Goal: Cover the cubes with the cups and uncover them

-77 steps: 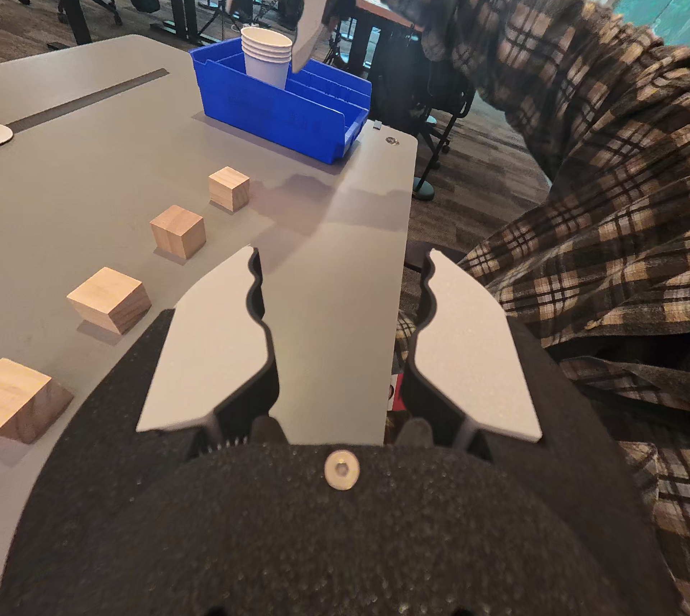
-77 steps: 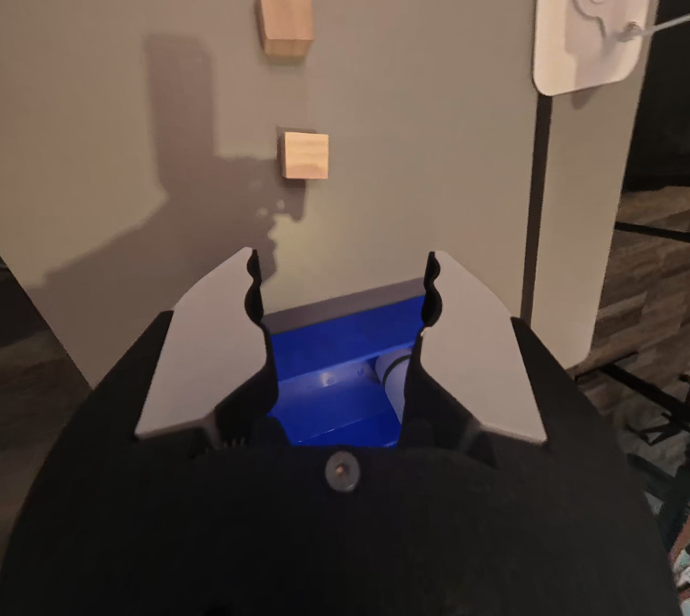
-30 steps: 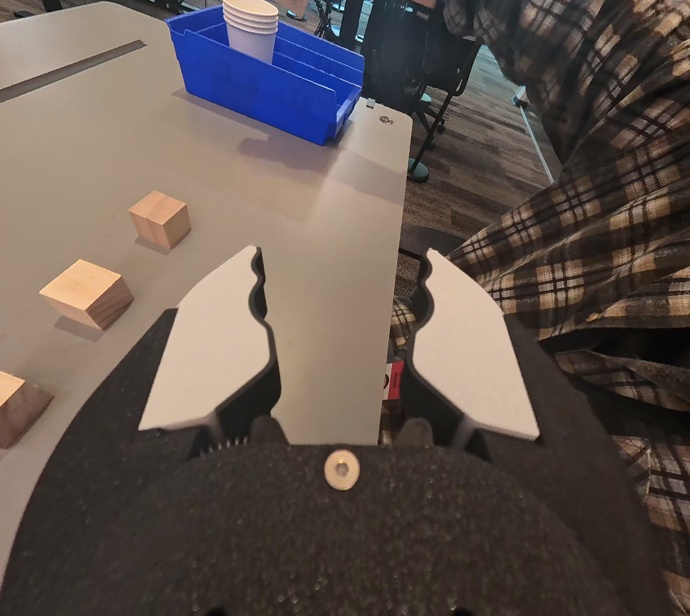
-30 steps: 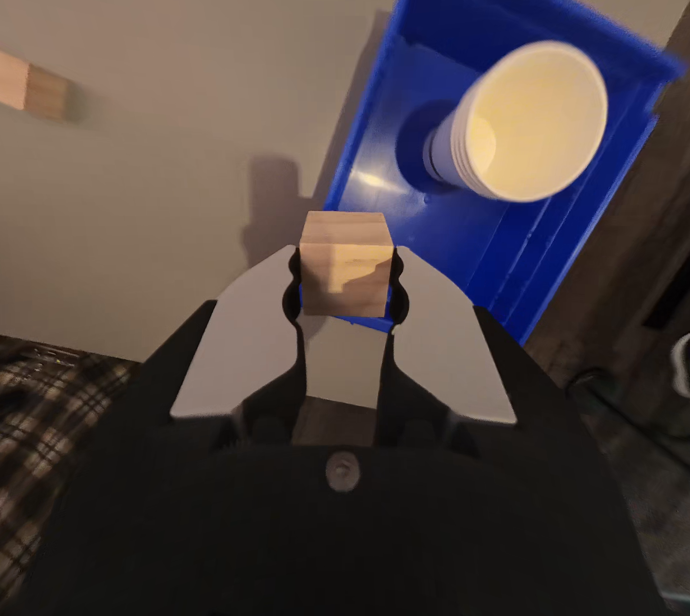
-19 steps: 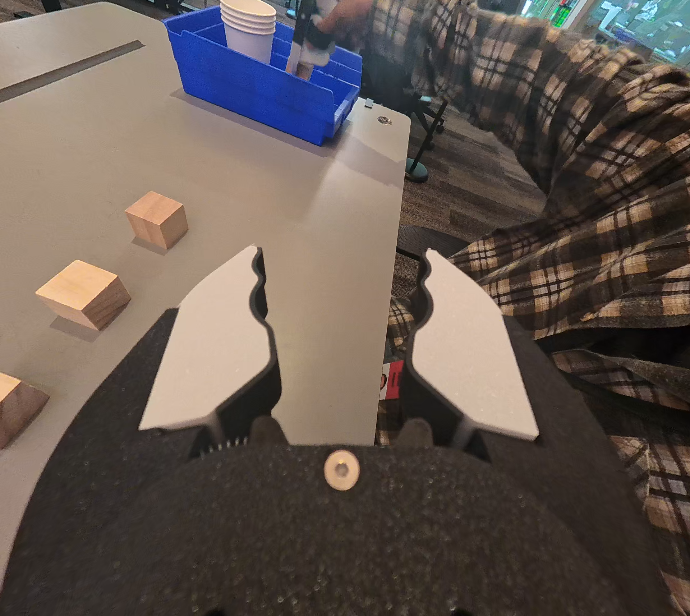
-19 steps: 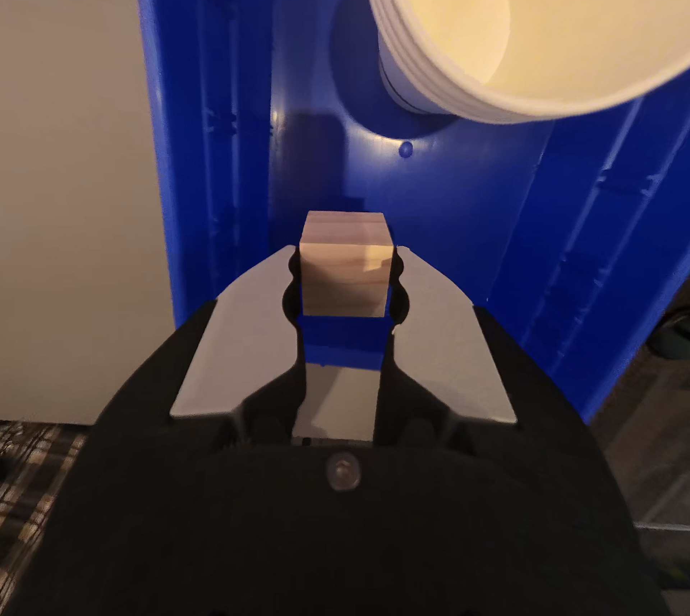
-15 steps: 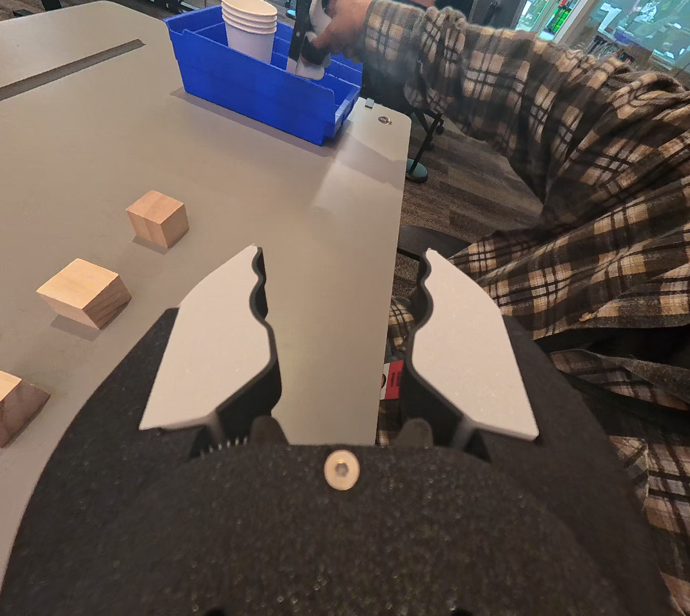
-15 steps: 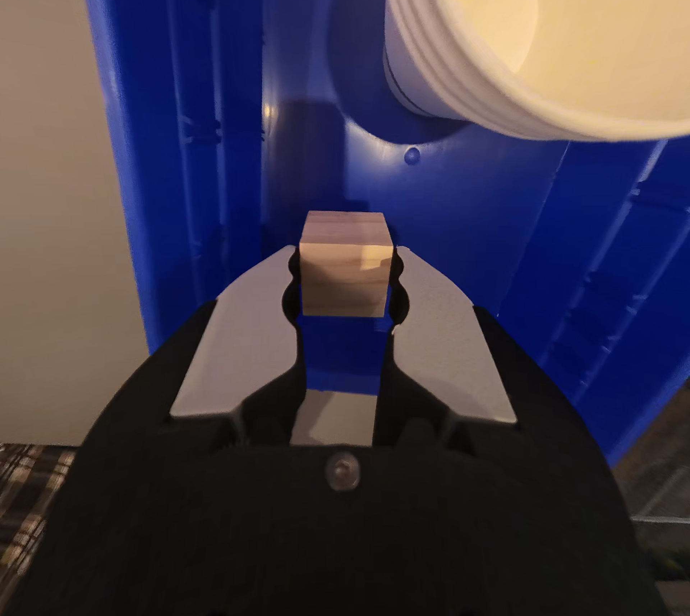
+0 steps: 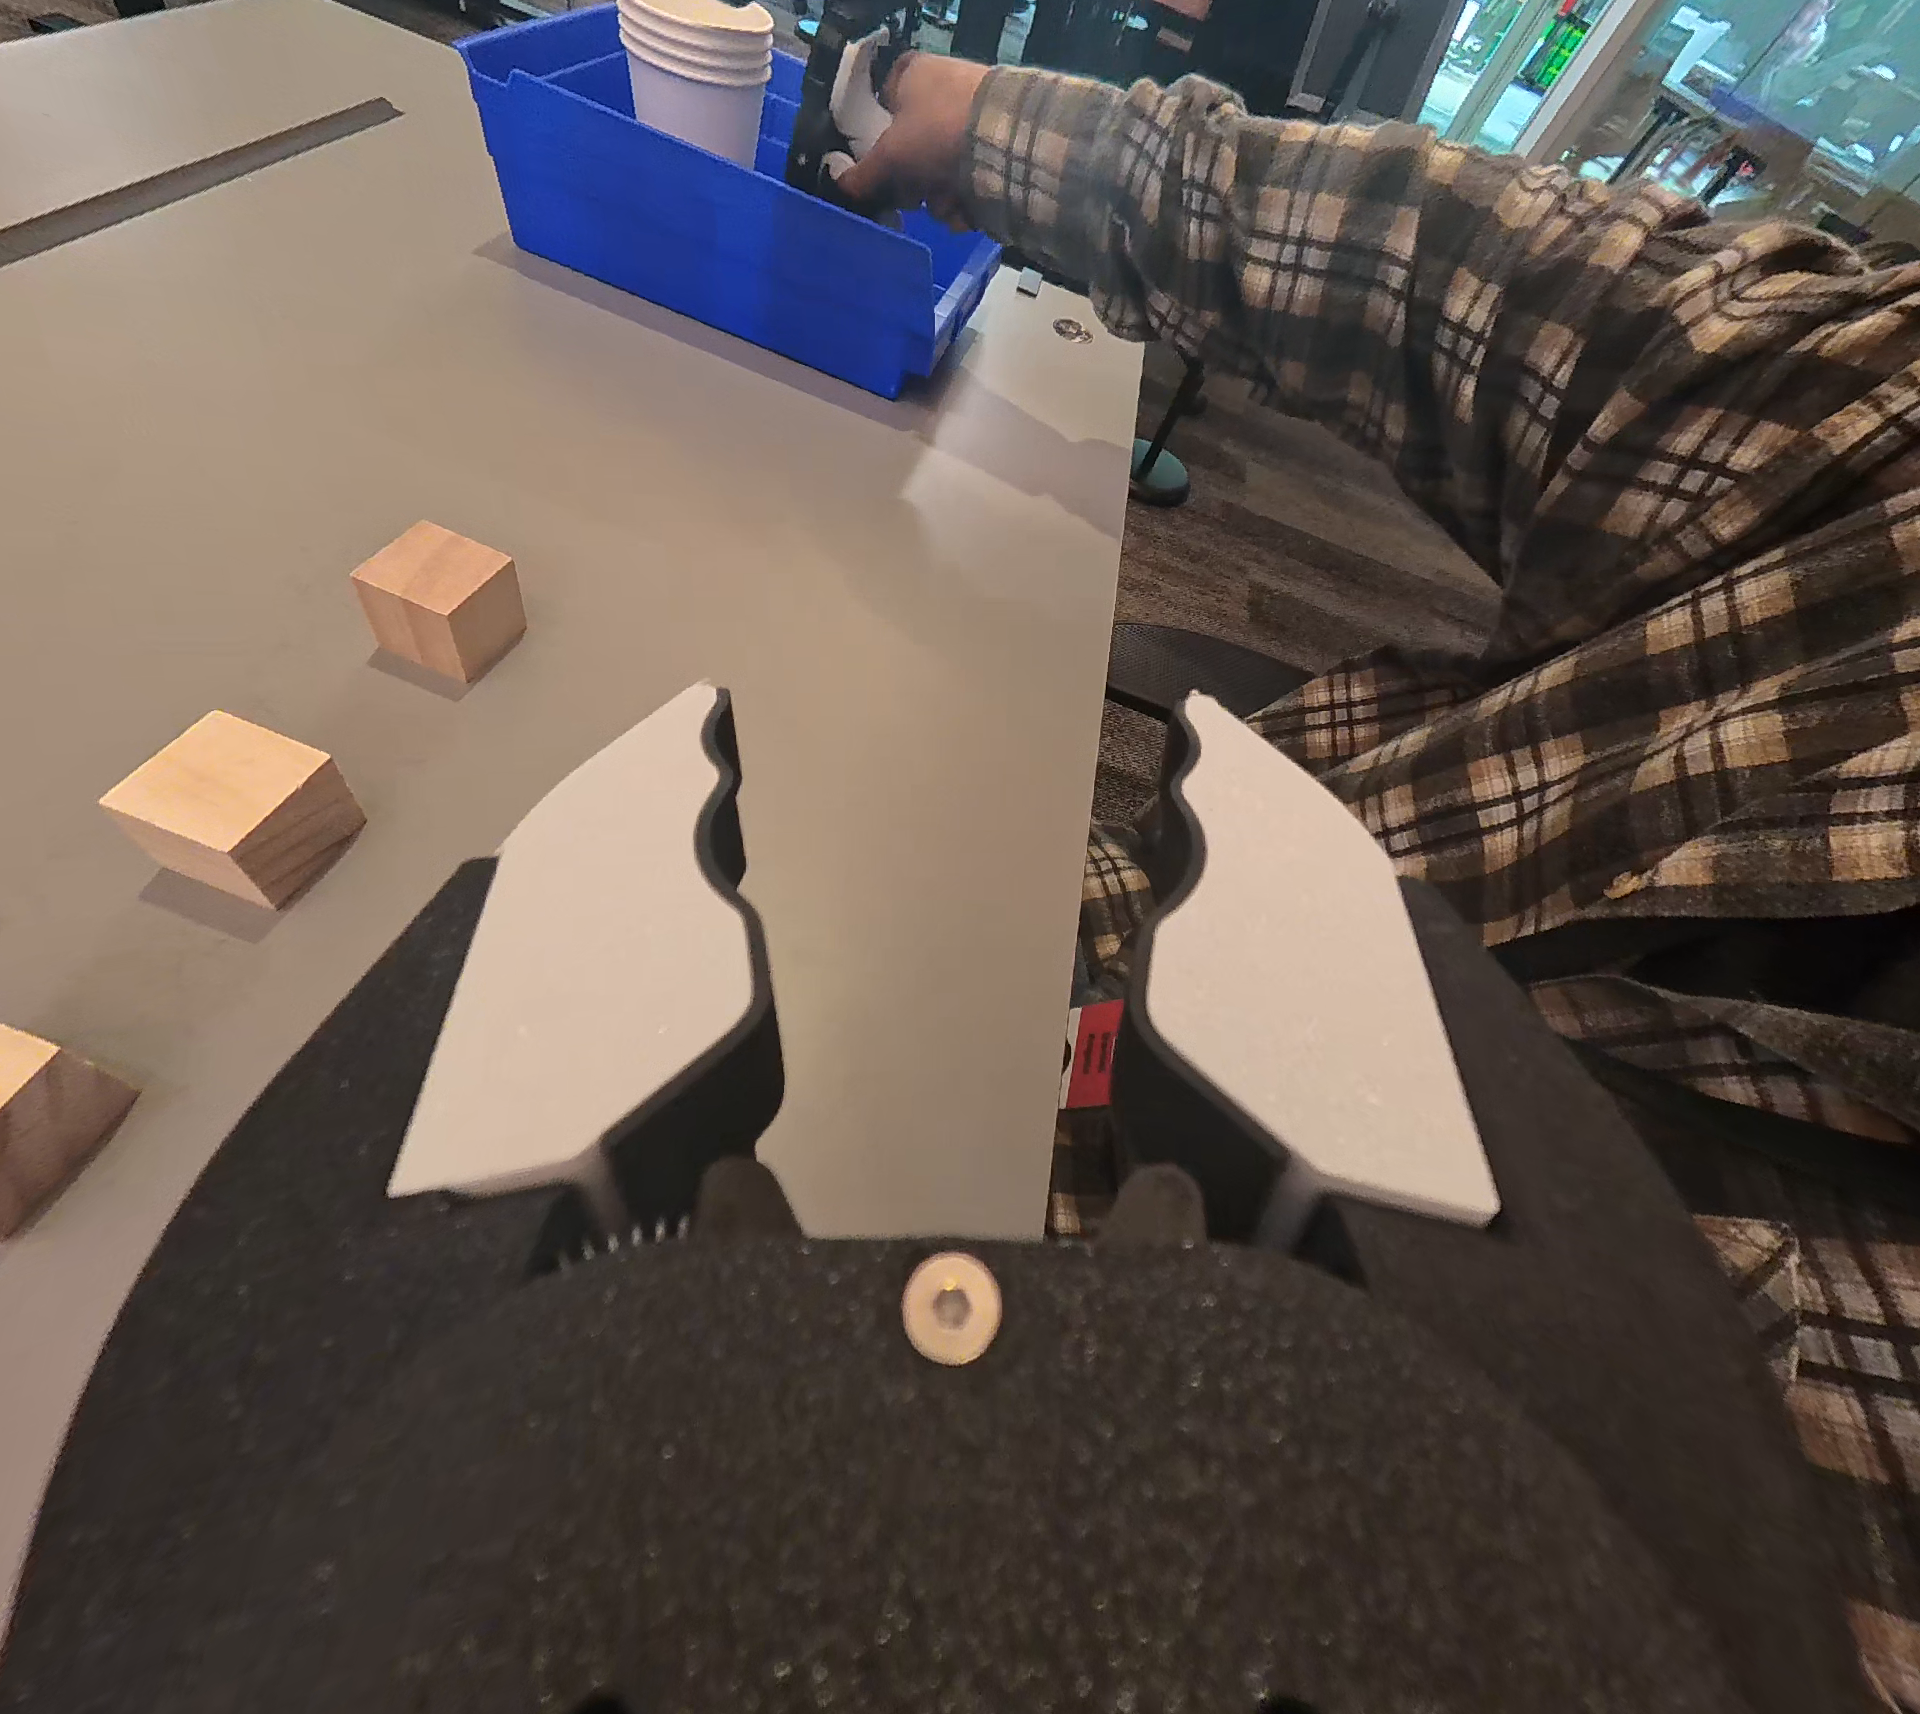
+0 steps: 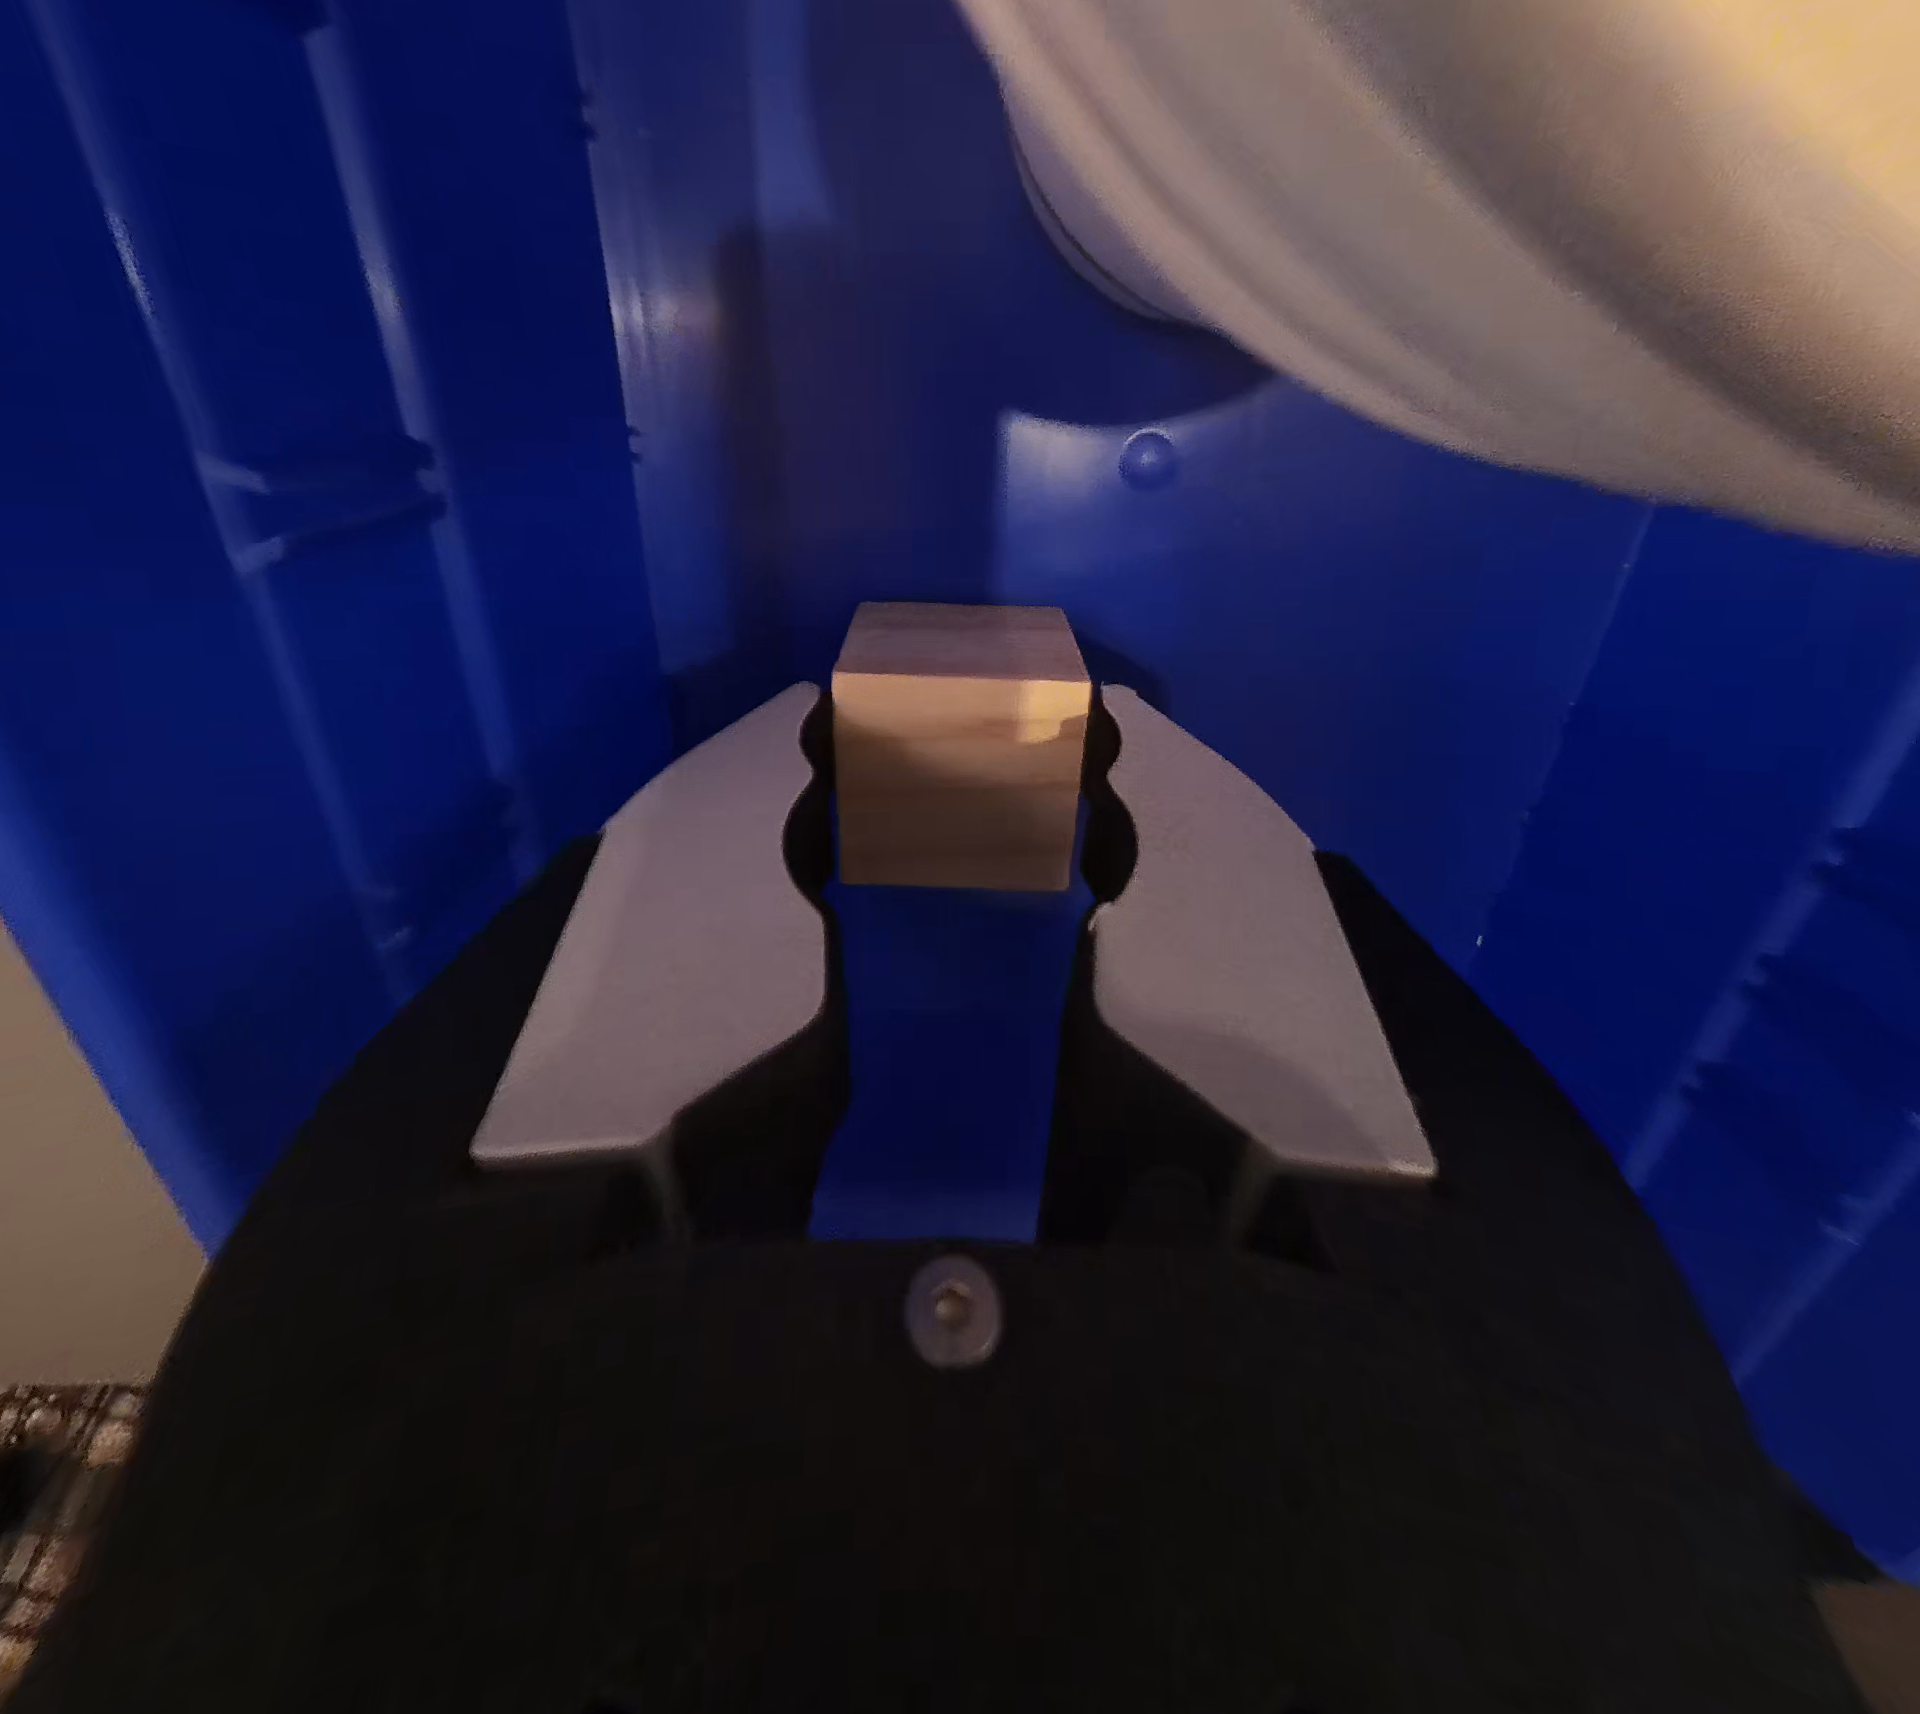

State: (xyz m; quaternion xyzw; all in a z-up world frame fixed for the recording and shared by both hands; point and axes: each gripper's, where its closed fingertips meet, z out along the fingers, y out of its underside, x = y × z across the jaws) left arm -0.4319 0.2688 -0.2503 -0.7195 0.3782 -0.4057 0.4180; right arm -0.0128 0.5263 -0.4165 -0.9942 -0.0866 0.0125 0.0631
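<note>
Cube carried down into the bin

The right gripper [image 10: 961,765], clamped on a wooden cube [image 10: 958,781], has dropped deep into the blue bin [image 10: 312,417] beside the paper cup stack [image 10: 1507,106]; packing away has begun. The left gripper [image 9: 951,817] hangs open, three cubes [image 9: 438,599] on the surface [image 9: 727,469] to its left.

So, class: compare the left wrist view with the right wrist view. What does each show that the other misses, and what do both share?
Only the left wrist view: three wooden cubes on the grey table, the open left gripper, a plaid sleeve.
Only the right wrist view: the right gripper shut on a held cube.
Both: the blue bin and stacked cups.
</note>
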